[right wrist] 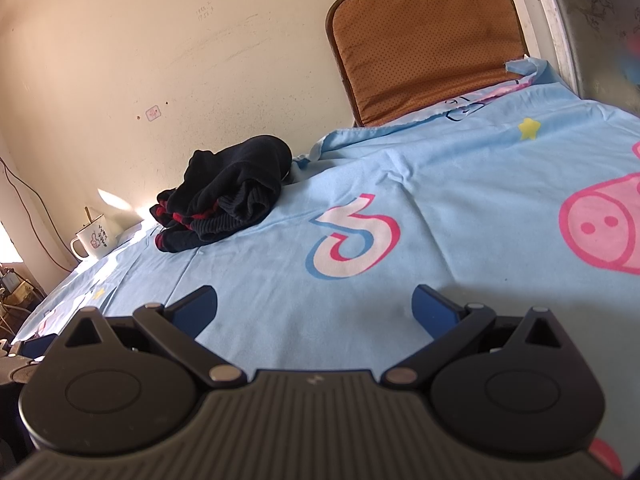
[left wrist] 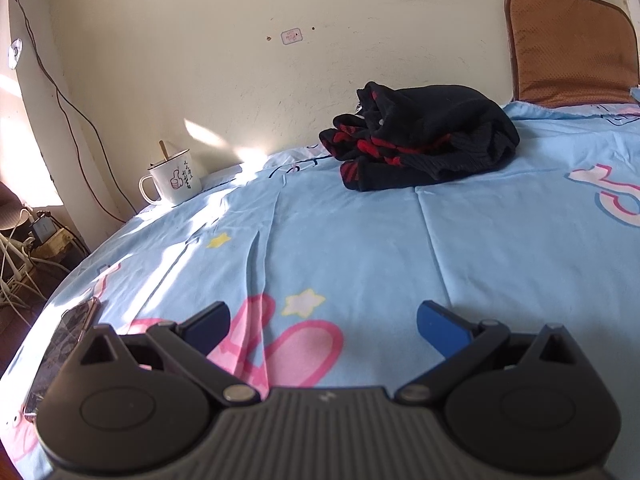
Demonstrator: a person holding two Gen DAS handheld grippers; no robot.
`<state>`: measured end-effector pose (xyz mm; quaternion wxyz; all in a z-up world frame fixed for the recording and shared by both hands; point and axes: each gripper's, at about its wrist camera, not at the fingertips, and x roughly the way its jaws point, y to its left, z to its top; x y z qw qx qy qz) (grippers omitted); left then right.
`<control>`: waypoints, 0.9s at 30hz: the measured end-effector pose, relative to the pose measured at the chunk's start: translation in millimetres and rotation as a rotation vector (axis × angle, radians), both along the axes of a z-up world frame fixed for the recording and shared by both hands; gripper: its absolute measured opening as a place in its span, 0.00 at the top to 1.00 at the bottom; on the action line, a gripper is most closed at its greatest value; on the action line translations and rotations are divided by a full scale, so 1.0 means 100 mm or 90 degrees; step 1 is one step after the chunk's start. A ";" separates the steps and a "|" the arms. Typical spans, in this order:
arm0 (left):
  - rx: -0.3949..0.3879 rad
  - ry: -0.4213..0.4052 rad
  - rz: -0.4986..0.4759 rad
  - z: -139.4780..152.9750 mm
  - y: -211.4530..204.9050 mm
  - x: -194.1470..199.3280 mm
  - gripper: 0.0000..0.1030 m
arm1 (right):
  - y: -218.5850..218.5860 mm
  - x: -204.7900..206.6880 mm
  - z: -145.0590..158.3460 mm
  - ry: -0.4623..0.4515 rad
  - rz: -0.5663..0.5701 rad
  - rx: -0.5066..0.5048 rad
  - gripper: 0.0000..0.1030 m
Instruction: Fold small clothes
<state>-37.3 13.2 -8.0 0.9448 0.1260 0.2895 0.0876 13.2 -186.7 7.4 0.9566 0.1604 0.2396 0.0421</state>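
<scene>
I have left tool [left wrist: 322, 326] and right tool [right wrist: 314, 308] both spread apart, empty | black-and-red garment [left wrist: 420, 142] bunched on bed [left wrist: 360, 240] near wall, well ahead | right of left tool, left of right; which is nearer I can't tell

The bed [left wrist: 360, 240] wears a light blue sheet [right wrist: 440, 184] printed with pink cartoon pigs, yellow stars and a pink-and-white number three. In the left wrist view, a crumpled black and red garment [left wrist: 424, 140] lies on the sheet at one o'clock, near the wall. A white mug [left wrist: 172, 182] with a stick in it stands at ten o'clock by the bed's far edge, well apart from the garment. A phone [left wrist: 60, 348] lies flat at eight o'clock, near the edge.
</scene>
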 end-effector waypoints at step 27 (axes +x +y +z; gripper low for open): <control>0.007 -0.005 -0.005 0.00 -0.03 -0.03 0.00 | -0.01 -0.01 0.00 0.000 0.001 0.001 0.00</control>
